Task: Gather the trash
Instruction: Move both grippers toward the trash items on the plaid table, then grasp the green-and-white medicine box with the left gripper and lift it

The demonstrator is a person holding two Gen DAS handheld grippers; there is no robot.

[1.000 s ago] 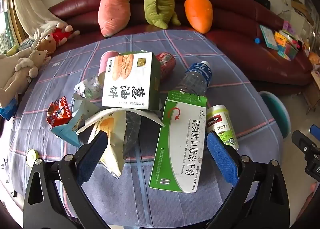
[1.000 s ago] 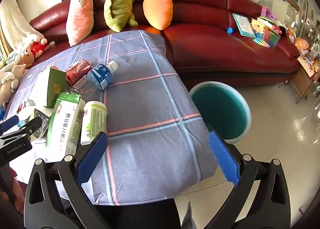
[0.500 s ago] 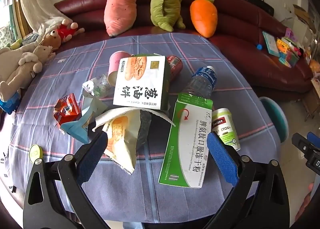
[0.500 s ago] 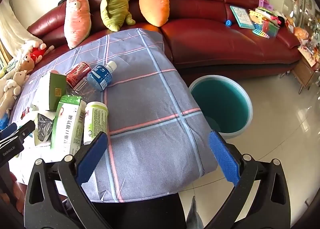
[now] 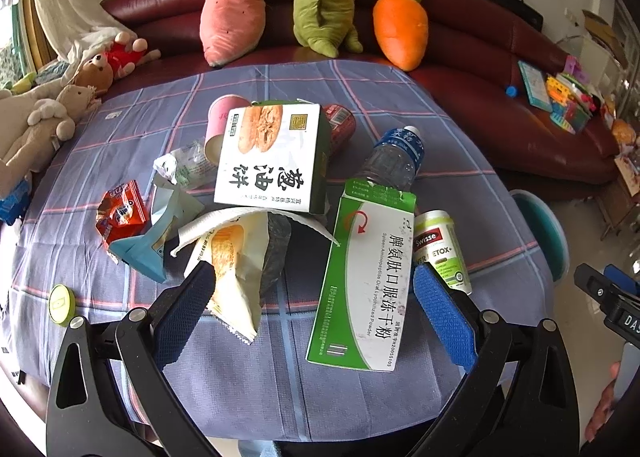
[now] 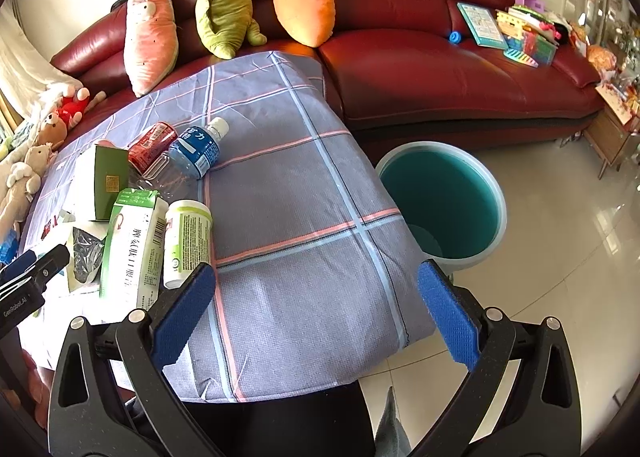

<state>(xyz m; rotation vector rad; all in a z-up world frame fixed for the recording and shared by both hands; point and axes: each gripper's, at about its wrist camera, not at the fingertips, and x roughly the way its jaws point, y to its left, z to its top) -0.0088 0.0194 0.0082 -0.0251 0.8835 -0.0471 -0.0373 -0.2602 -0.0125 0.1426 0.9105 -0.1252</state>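
So the trash is all piled on the bench (image 5: 472,193) (plaid purple cloth over it), and I'll place everything off the big green-and-white medicine box (image 5: 364,281) lying flat near the front edge. Touching its right side is a green-lidded Swisse bottle (image 5: 439,249) on its side. Just behind the box there's a clear water bottle (image 5: 394,161) with a blue label, also lying down, and a red can (image 5: 340,125) further back-left of that. Left-behind the box stands a scallion pancake box (image 5: 272,157) with a pink cup (image 5: 220,125) tucked behind it. Directly left of the medicine box is a yellow-and-white snack bag (image 5: 234,269) with a dark wrapper (image 5: 276,253) between them. Further left: a light blue wrapper (image 5: 156,241), a red wrapper (image 5: 120,213) and a crumpled clear one (image 5: 184,165). A small lime-green lid (image 5: 61,304) sits way out left near the bench edge.

Left gripper (image 5: 312,309) hangs above the front of the pile, fingers spread wide with nothing in them, medicine box sitting between them in view. Right gripper (image 6: 316,309) is the same deal, fingers wide and empty, over bare cloth to the right of the medicine box. The teal bin (image 6: 496,197) is on the floor well right of the box, off the bench corner. 3 plush toys line the red sofa (image 6: 440,69) behind everything
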